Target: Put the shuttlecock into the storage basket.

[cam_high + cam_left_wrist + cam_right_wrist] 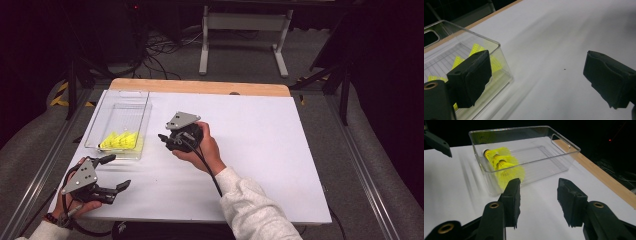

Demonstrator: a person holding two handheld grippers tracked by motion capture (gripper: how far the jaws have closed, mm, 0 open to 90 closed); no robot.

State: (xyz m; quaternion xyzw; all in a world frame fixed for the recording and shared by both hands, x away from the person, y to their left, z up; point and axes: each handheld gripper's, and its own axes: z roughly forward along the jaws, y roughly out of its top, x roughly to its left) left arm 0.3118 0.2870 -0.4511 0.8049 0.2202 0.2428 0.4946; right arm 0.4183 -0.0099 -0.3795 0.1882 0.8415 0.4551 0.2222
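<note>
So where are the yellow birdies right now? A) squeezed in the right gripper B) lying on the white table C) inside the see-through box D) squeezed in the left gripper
C: the yellow shuttlecocks lie inside the clear box, while the left gripper and right gripper are open and hold nothing.

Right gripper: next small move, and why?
Probably ease the right gripper forward and up over the near wall of the clear bin, toward the yellow shuttlecocks. Its jaws stand open and empty just short of that wall, aimed at the shuttlecocks lying at the near end inside.
</note>
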